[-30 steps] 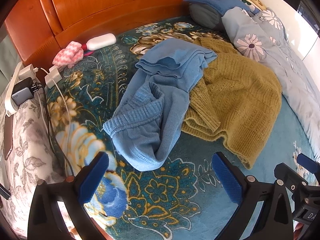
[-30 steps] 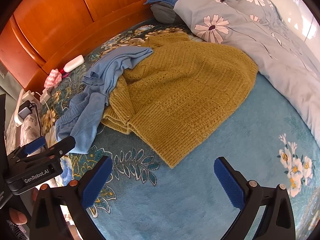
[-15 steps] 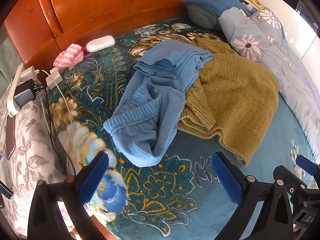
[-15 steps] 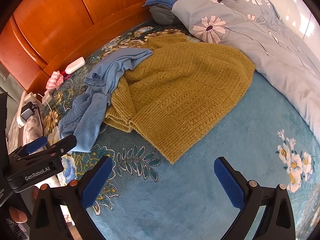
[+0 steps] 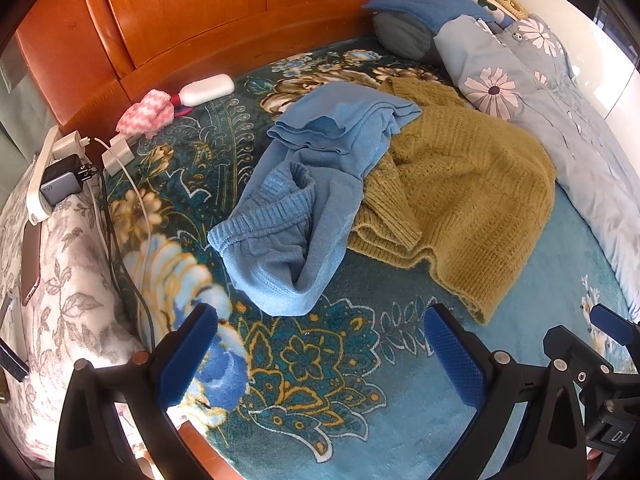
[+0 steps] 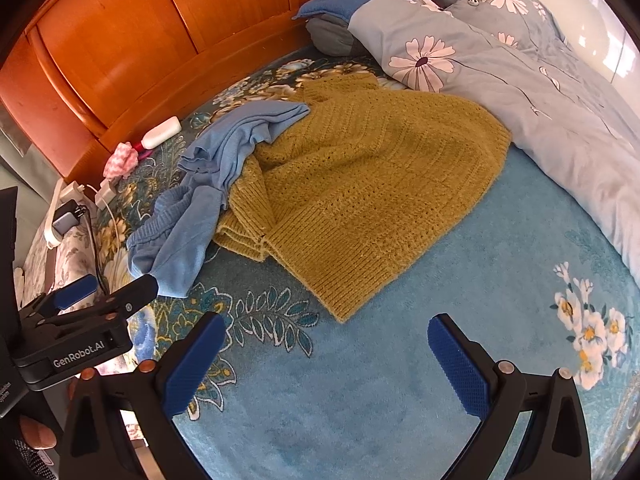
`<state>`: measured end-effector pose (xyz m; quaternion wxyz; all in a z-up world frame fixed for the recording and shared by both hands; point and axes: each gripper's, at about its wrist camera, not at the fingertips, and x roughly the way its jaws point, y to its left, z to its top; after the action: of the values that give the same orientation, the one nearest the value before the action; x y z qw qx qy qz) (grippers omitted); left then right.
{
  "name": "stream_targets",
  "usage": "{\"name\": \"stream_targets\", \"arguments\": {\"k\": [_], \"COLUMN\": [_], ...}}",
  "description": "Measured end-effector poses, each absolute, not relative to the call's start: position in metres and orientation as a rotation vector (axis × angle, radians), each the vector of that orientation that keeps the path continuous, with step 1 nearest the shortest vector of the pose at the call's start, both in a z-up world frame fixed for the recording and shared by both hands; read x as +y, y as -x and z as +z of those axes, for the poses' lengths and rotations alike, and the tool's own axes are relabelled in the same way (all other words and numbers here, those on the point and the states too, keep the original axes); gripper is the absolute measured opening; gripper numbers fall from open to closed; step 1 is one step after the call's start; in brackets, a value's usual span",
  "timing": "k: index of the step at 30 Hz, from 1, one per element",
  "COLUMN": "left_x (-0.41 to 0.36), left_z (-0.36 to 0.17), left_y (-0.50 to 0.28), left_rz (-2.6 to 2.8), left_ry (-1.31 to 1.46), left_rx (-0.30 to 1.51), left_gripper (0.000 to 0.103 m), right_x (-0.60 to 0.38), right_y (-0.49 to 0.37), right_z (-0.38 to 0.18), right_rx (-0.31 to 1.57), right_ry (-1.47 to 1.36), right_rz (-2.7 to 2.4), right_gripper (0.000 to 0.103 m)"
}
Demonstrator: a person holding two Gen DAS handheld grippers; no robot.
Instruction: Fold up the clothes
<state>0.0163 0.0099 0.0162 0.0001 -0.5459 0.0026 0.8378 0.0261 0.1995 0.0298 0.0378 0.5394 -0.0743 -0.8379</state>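
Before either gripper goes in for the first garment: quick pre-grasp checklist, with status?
1. Left gripper open, nothing between fingers: ok.
2. Right gripper open, empty: ok.
3. Blue garment free to lift alone: not ok, its upper part drapes over the yellow sweater.
4. Sweater lying flat: not ok, left edge is bunched in folds.
5. Clear blanket in front for folding: ok.
6. Charger cables clear of the garments: ok, they run along the bed's left edge.
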Motion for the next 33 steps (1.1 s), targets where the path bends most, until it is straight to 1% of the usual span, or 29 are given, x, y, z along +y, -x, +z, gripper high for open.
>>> {"name": "stream_targets", "arguments": {"k": [21,33], "left_x": [0.018,0.014], "left_z": [0.021,0.038], "left_y": [-0.028,-0.024], "left_rz": [2.666,2.697], "left_ry": [1.738,1.717], "left_rx": [-0.008,-0.019], "left_gripper": [0.103,0.103], "right_x": [0.209,0.214], "right_y": [-0.028,-0.022], "right_z": [0.034,0.045], "right_rx": [-0.193,-0.18], "right_ry": [-1.621,-1.591], "right_rz": [-2.52,-2.527], "right_gripper": [0.103,0.103]}}
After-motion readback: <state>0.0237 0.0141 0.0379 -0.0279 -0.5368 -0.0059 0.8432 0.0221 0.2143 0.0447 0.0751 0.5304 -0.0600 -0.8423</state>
